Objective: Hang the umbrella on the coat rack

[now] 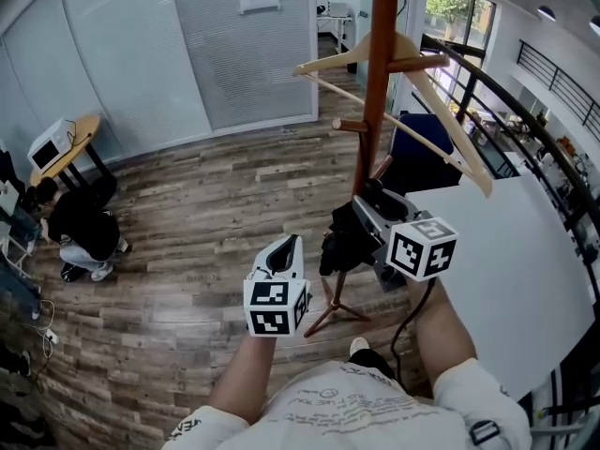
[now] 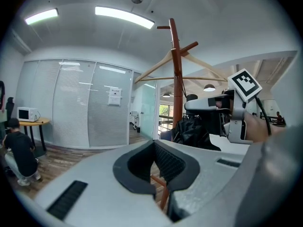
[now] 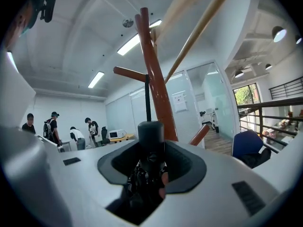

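Right gripper view centre: right gripper (image 3: 151, 151) clamps umbrella (image 3: 150, 132) near coat rack (image 3: 155, 79), apparently for hanging; left gripper (image 2: 154, 168) closed, empty.

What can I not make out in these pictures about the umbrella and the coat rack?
- Held end of the umbrella: head view, covered by the right gripper.
- The thin black line above the umbrella's end: right gripper view, too thin to tell whether it is a loop or sits on a peg.
- Top of the coat rack: head view, cut off by the upper edge.
- Lower part of the umbrella: left gripper view, behind the left gripper.
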Tool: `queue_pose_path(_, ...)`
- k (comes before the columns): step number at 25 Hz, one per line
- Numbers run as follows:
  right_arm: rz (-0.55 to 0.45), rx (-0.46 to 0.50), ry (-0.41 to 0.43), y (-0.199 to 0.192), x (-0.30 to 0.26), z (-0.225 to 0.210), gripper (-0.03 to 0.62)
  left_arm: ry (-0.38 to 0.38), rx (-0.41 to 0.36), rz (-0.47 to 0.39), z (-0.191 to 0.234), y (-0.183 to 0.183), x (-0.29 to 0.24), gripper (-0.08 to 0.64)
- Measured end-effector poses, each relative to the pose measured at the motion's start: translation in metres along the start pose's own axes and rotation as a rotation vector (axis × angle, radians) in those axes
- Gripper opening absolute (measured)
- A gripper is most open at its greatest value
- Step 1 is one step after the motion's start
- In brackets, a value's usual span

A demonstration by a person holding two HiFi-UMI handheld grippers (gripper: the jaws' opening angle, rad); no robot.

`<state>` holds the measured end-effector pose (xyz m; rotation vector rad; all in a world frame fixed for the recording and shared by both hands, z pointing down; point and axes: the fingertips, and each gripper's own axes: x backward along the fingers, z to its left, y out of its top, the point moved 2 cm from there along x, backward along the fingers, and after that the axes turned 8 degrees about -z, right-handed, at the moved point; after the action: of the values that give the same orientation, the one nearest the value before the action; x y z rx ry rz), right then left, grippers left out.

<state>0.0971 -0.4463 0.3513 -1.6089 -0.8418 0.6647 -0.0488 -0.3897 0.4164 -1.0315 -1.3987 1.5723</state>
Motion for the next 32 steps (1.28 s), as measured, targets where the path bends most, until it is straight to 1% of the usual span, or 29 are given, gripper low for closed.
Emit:
queue_pose_path(5,-0.010,0.020,-0.026,-0.004,0.005,-0.002,0.159,0.008,0.001,0.001,0.000,-0.008,0.006,0.005)
queue_pose_path(8,-0.045,0.014,-0.024,-0.002,0.011,0.000,0.158,0.004,0.001,0.001,0.002,-0.010,0.007,0.005)
queue_pose_path(11,-0.086,0.032,-0.055,0.002,0.020,-0.002,0.158,-0.004,0.001,-0.001,0.002,-0.012,0.007,0.005)
queue_pose_path(12,-0.104,0.044,-0.075,0.003,0.025,-0.003,0.146,-0.007,0.001,-0.003,0.001,-0.014,0.007,0.005)
queue_pose_path(13,-0.123,0.056,-0.099,0.005,0.030,-0.005,0.121,-0.009,0.002,-0.005,0.001,-0.014,0.006,0.005)
queue_pose_path(15,-0.150,0.073,-0.142,0.010,0.039,-0.008,0.034,-0.013,0.006,-0.009,0.000,-0.012,0.004,0.005)
queue_pose_path(16,-0.161,0.076,-0.156,0.013,0.044,-0.009,0.014,-0.014,0.007,-0.010,-0.001,-0.010,0.003,0.005)
queue_pose_path(17,-0.171,0.079,-0.167,0.015,0.050,-0.010,0.005,-0.016,0.008,-0.012,-0.002,-0.008,0.002,0.005)
queue_pose_path(20,-0.196,0.096,-0.199,0.016,0.064,-0.012,0.003,-0.019,0.012,-0.021,-0.003,-0.004,0.002,0.005)
queue_pose_path(22,-0.197,0.103,-0.202,0.010,0.070,-0.012,0.002,-0.020,0.014,-0.024,-0.003,-0.005,0.002,0.005)
queue_pose_path(24,-0.186,0.099,-0.180,0.000,0.076,-0.011,0.002,-0.023,0.016,-0.024,-0.004,-0.006,0.002,0.005)
queue_pose_path(25,-0.173,0.108,-0.175,-0.006,0.079,-0.011,0.002,-0.026,0.017,-0.022,-0.006,-0.007,0.001,0.005)
queue_pose_path(28,-0.124,0.161,-0.194,-0.024,0.086,-0.009,0.000,-0.037,0.021,-0.019,-0.011,-0.009,0.000,0.005)
queue_pose_path(32,-0.094,0.140,-0.209,-0.037,0.088,-0.010,0.000,-0.046,0.023,-0.021,-0.015,-0.009,-0.001,0.005)
